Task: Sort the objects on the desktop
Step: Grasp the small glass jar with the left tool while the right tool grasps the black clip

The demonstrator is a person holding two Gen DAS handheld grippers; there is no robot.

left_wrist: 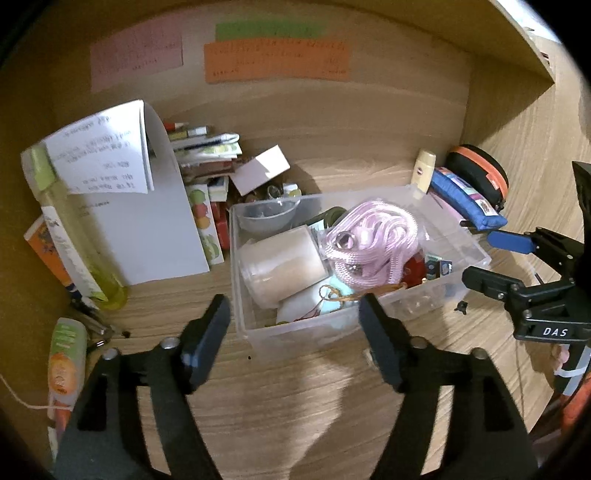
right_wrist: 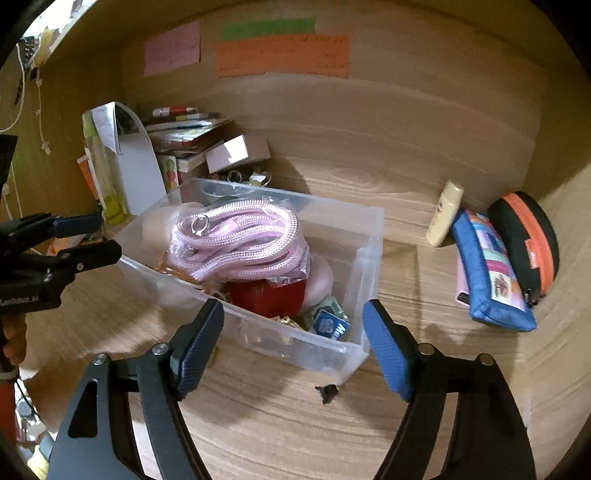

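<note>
Orange note (left_wrist: pixel 277 61) stuck on wooden back wall (left_wrist: pixel 369 110). Green note (left_wrist: pixel 271 29) just above orange note, touching it. Pink note (left_wrist: pixel 136 57) left of orange note, apart, on same wall.

Both tongs, left (left_wrist: pixel 295 332) and right (right_wrist: pixel 293 341), angle downward with jaws spread wide, gripping nothing.

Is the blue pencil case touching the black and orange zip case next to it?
Touching. In the right wrist view the blue pencil case leans against the black and orange zip case, their sides meeting with no desk showing between them.
</note>
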